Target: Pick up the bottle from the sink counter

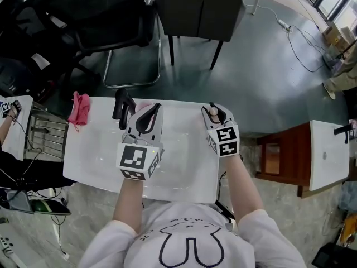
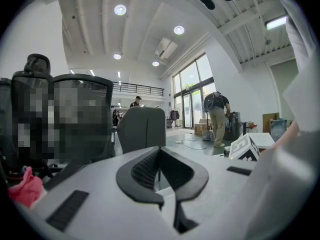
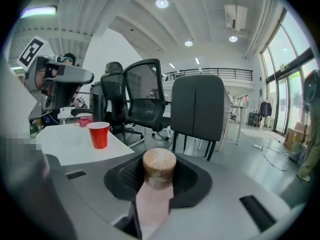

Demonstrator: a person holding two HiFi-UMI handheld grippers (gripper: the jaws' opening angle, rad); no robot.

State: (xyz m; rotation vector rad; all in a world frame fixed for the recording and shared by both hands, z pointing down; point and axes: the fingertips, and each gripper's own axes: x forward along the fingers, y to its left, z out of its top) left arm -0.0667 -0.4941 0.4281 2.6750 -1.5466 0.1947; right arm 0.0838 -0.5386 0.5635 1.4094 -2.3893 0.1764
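Right gripper (image 1: 215,115) held at the far right part of the white sink tabletop (image 1: 184,175), its jaws clamped on the bottle (image 3: 156,196). The pink body sat between the dark pads with the brown cap (image 3: 159,166) standing clear beyond them. This hold on the body, below the cap, probably kept the bottle upright for lifting. Left gripper (image 1: 146,116) hovered over the basin near the black faucet (image 1: 122,108), jaws together with nothing between them. It appeared to be parked out of the way, the pick-up needing only one tool. A pink cloth (image 1: 80,109) lay at the tabletop's far left corner. A red cup (image 3: 98,134) stood on a separate white table, well apart from the bottle.

Limits of the views: the bottle's base was hidden behind the right gripper's body in every view, so whether it rested on the tabletop or had left it could not be told. From the head view, only the cap showed past the marker cube. The basin's outline was faint, white on white.
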